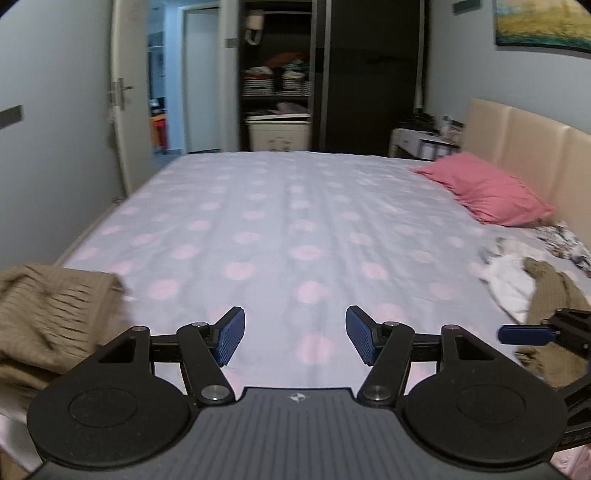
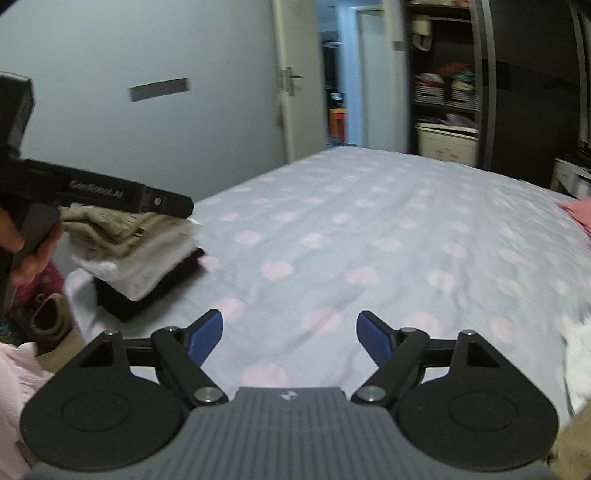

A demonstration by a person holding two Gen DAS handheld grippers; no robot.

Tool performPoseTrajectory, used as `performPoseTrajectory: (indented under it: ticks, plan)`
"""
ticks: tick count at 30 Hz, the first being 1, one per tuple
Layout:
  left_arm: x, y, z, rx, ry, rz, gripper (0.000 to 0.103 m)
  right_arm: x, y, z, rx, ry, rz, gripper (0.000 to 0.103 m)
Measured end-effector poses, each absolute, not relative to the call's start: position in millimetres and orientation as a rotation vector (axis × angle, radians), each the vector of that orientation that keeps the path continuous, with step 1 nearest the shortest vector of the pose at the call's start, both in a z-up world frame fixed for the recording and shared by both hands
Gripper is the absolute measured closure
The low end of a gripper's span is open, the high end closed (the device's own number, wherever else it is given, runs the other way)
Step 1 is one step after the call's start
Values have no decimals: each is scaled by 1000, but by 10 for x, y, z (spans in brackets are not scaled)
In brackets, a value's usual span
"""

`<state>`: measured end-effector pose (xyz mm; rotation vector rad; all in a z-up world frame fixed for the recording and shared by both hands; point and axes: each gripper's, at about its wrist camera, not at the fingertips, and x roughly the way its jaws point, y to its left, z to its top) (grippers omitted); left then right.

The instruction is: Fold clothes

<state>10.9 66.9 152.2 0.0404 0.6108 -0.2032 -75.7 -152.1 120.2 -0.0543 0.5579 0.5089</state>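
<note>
Bed [image 1: 295, 221] w/ pillow [image 1: 487, 190], folded stack [image 2: 136, 243], loose clothes [image 1: 517, 280]

Only one marking reads at all: raised lettering on the side of the black left gripper [image 2: 110, 192] body, seen at left in the right wrist view. Blurred; appears to read "GenRobot.AI". Nothing else legible.

This is a bedroom in a home. A wide bed [image 1: 288, 229] with a lilac sheet dotted in pink fills most of the room, a pink pillow [image 1: 487, 192] lying against a padded beige headboard [image 1: 524, 144] on the right. At the far end an open wardrobe [image 1: 277, 74] shows shelves of folded laundry (stacked rather tightly), and a white door [image 1: 125, 96] stands open on the far left. A framed painting [image 1: 543, 22] hangs above the headboard.
</note>
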Motion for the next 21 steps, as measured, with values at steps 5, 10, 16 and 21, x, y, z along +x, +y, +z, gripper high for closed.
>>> performPoseTrajectory:
  ticks: [5,10,16,21]
  plan:
    - [-33,225,1303,-28,613,-287,44,-946,-1688,928,-27,569,392,14]
    - [-123,21,1097,-161,653,-338,44,-1056,-1806,644,31,628,356,14]
    - [-310,-84,773,-67,652,-297,40,-1090,-1875,458,89,654,291,14]
    - [-520,-150,515,23,627,-230,33,-1079,-1847,311,105,671,255,13]
